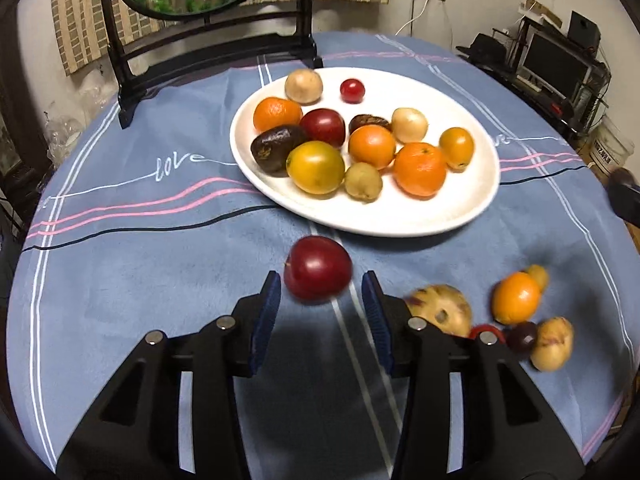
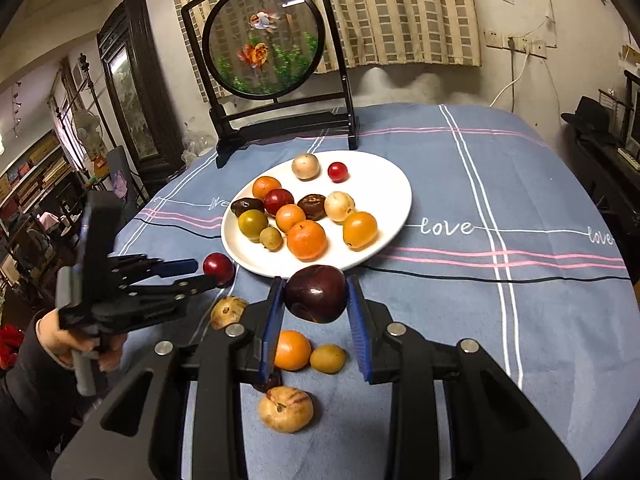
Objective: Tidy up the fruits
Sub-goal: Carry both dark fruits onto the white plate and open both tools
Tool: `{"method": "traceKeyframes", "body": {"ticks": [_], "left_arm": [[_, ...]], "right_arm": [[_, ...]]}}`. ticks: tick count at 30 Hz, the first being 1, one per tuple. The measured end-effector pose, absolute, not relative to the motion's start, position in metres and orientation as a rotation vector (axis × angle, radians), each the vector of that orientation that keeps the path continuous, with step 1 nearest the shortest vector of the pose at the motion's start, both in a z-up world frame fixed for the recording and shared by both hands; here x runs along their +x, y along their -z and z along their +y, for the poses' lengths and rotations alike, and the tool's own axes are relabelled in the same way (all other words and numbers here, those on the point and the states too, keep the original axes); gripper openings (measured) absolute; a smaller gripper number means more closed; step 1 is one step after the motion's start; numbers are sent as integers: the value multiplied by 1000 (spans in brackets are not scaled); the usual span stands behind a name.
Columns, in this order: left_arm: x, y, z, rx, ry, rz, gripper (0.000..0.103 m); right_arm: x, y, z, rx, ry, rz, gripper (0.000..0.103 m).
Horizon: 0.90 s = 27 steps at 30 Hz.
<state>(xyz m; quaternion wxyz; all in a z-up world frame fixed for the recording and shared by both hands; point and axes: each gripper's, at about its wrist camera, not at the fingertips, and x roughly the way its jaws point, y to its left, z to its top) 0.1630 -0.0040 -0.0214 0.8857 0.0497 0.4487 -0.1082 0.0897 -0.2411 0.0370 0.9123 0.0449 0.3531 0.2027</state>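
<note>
A white oval plate (image 1: 460, 204) (image 2: 396, 184) holds several oranges, plums and tan fruits on the blue cloth. My left gripper (image 1: 320, 292) (image 2: 200, 274) is open around a red plum (image 1: 318, 268) (image 2: 218, 268) that lies on the cloth just before the plate. My right gripper (image 2: 316, 300) is shut on a dark purple plum (image 2: 315, 292) and holds it above the cloth near the plate's front rim. Loose fruits lie on the cloth: an orange (image 2: 292, 350) (image 1: 516, 298), a small yellow fruit (image 2: 328, 358), and tan fruits (image 2: 285, 409) (image 2: 228, 311) (image 1: 440, 310).
A black-framed round goldfish screen (image 2: 262, 40) (image 1: 208, 40) stands behind the plate. The round table's edge curves close on both sides. Shelves and furniture (image 2: 40, 184) stand to the left, electronics (image 1: 560, 64) to the right.
</note>
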Motion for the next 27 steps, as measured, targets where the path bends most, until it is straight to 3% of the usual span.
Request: {"method": "traceKeyframes", "body": {"ticks": [9,18,27], "left_arm": [[181,38,-10,111,222,976,41],[176,-12,-16,99,266,886,41],[219,-26,-40,88,254,862,41]], "right_arm": [[90,-31,-244,105,-414,748,32],[119,-38,-232,41,-410,748,32],[198,-37,-207,10,-392,743,32]]}}
